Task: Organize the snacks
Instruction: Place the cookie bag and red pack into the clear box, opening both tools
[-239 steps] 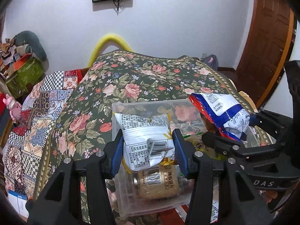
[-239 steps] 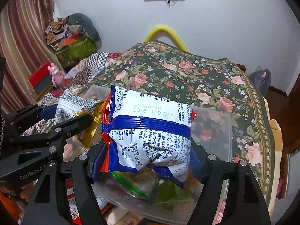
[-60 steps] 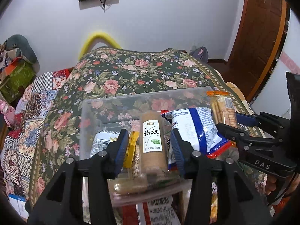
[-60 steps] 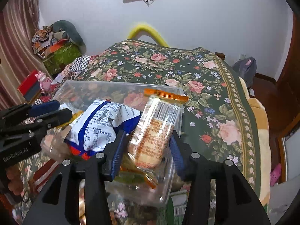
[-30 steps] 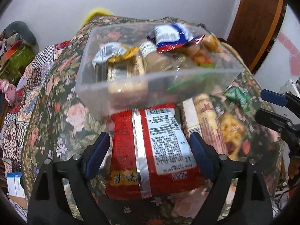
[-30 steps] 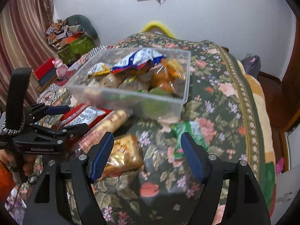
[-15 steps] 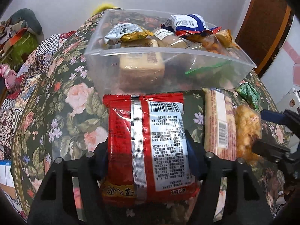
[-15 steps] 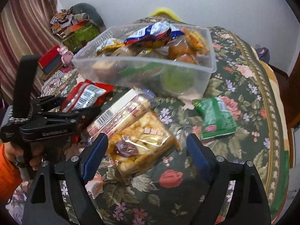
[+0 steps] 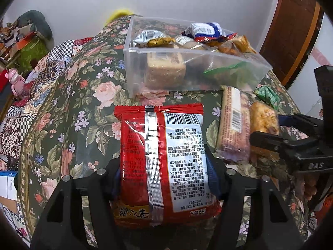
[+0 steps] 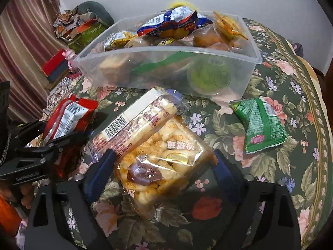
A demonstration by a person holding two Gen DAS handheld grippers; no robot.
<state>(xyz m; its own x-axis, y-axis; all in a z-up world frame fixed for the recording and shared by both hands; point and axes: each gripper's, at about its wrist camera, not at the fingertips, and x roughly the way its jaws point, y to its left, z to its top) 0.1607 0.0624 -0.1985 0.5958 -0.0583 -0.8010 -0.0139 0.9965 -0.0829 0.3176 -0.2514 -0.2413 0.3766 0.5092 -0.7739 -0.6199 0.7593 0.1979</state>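
Observation:
A clear plastic bin full of snacks stands on the floral cloth. In front of it lie a red packet, a long biscuit pack, a clear pack of golden puffs and a green packet. My left gripper is shut on the red packet. My right gripper straddles the puff pack, its jaws open and close to the pack's sides.
The table edge drops off at the left to a patchwork cloth. A wooden door stands at the back right. Clutter and a pink toy lie beyond the bin on the left.
My left gripper has closed in on the red packet. My right gripper has moved down and forward around the puff pack. Earlier both grippers put snacks into the bin and drew back.

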